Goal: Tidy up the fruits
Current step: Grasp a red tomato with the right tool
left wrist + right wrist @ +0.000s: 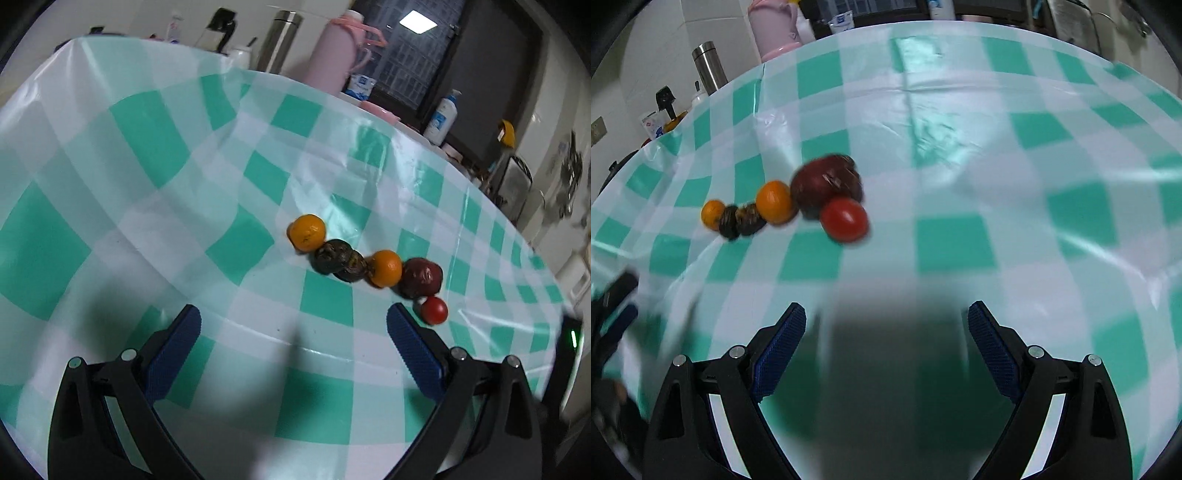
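Note:
Several fruits lie touching in a row on the green-and-white checked tablecloth [147,184]: an orange [306,232], two dark wrinkled fruits [330,255] [352,266], a second orange [386,268], a dark red fruit [421,277] and a small red tomato [434,310]. The right wrist view shows the same row: orange [713,213], dark fruits [740,220], orange [774,201], dark red fruit [827,184], tomato [844,219]. My left gripper [293,319] is open and empty, just short of the row. My right gripper [886,315] is open and empty, nearer than the fruits.
Along the table's far edge stand a pink jug [338,55], a steel flask [279,40], a lotion pump bottle [441,118] and small containers. The left gripper's fingers [617,306] show blurred at the left edge of the right wrist view. The cloth has wrinkles.

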{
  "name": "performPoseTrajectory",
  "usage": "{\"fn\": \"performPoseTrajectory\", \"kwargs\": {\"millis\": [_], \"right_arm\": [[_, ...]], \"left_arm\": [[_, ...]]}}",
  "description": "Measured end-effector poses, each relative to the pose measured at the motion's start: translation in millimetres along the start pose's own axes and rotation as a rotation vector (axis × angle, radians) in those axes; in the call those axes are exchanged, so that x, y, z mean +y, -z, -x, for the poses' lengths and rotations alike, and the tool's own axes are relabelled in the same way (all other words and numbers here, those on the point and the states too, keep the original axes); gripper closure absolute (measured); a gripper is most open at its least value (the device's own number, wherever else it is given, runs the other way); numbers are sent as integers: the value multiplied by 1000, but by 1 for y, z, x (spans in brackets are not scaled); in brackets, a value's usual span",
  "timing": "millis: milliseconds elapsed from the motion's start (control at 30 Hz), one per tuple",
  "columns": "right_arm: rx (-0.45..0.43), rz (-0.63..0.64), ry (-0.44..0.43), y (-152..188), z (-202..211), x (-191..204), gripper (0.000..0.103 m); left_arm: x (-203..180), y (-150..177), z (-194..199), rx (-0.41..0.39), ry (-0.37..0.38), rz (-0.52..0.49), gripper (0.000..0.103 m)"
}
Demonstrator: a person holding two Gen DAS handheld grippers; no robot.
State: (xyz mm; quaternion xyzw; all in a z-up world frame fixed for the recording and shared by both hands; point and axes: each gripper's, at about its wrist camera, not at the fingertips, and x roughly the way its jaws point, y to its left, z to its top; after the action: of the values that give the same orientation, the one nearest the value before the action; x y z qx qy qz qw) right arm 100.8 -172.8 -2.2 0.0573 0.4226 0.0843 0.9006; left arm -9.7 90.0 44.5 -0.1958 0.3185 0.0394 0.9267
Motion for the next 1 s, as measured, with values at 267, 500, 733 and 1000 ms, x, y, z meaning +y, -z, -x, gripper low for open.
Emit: {"fn": "performPoseTrajectory", "kwargs": {"millis": [267, 500, 733, 1000], "right_arm": [[12, 81, 26, -49, -53, 33, 26], [45, 134, 34, -55, -63, 38, 64], [29, 140, 13, -28, -43, 36, 65], [-52, -11, -79, 15, 16, -16, 65]], "left_arm": [[-7, 7, -11, 49, -4, -10, 2], [-8, 9, -11, 57, -5, -15, 2], [-7, 13, -18, 80, -22, -21, 2], [-45, 15, -26, 118, 115, -210, 2]]}}
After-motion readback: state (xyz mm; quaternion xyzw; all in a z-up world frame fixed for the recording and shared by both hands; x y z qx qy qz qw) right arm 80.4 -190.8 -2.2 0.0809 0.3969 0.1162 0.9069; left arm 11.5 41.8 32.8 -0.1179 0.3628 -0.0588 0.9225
